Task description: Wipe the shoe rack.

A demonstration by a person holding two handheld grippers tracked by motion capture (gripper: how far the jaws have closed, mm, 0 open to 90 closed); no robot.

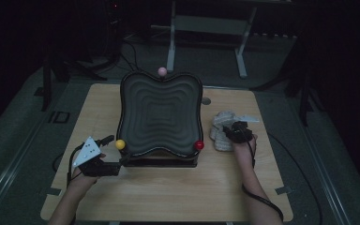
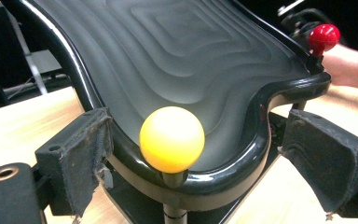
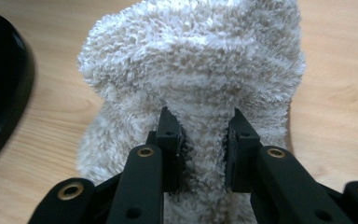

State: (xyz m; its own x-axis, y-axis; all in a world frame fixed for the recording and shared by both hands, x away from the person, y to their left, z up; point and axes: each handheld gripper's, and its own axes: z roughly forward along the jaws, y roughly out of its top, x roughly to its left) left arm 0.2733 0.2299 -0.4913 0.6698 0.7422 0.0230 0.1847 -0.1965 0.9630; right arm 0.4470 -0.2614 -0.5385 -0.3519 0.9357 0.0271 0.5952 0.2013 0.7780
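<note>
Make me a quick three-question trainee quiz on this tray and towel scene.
1. True or false: the right gripper pinches the towel.
2. Which knob sits between the left gripper's open jaws: A red, B yellow, C pink?
3. On what does the tray stand?

Key:
1. True.
2. B, the yellow knob; nothing presses on it.
3. The table.

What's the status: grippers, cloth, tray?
Right gripper pinching fluffy white cloth. Left gripper open around yellow knob at black tray corner. Nothing blocking.
</note>
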